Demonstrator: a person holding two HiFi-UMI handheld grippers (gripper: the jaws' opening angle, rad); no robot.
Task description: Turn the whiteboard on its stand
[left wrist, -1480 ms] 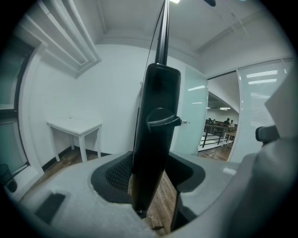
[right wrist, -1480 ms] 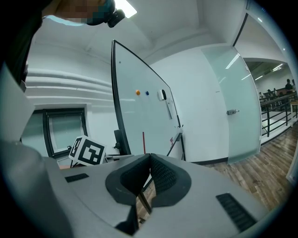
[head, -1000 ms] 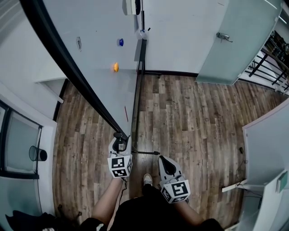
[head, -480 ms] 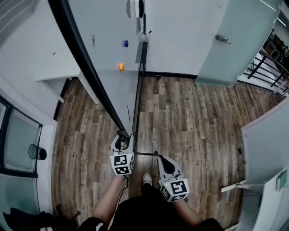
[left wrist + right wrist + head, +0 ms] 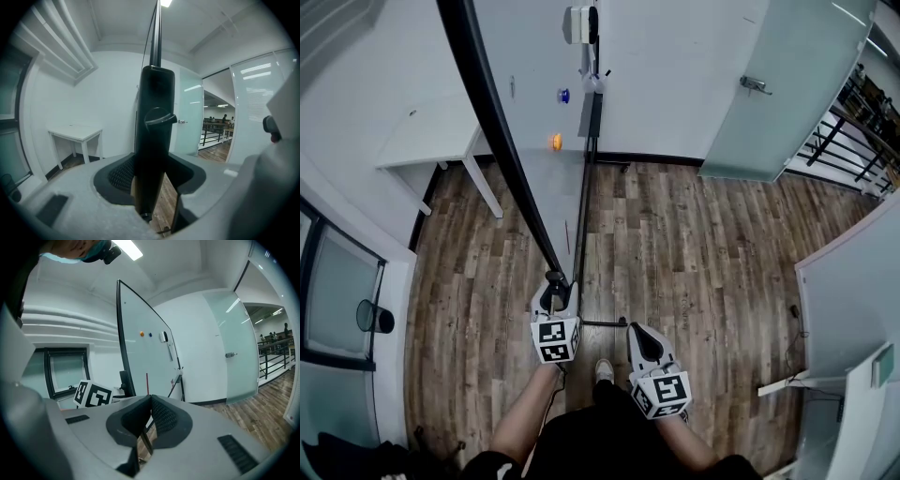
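Note:
The whiteboard [image 5: 539, 103] stands on its black stand [image 5: 586, 202], seen nearly edge-on, with its black frame edge [image 5: 502, 141] running down toward me. An orange magnet [image 5: 555, 142] and a blue magnet [image 5: 563, 95] stick to its face. My left gripper [image 5: 553, 289] is shut on the frame's near end. In the left gripper view that black frame [image 5: 154, 122], with a small knob, fills the gap between the jaws. My right gripper [image 5: 639, 339] hangs to the right of the stand's foot, shut and holding nothing. The right gripper view shows the whiteboard [image 5: 140, 352] ahead at left.
A white table [image 5: 427, 141] stands against the wall left of the board. A frosted glass door [image 5: 787, 84] and black railing [image 5: 853, 131] are at the right rear. A black bin [image 5: 375, 319] sits at far left, a white panel [image 5: 853, 309] at right. Wood floor lies between.
The board has swung on its stand, its frame edge now steeper in view and uncovering the white table. My left gripper followed it slightly down and right; the right gripper barely moved.

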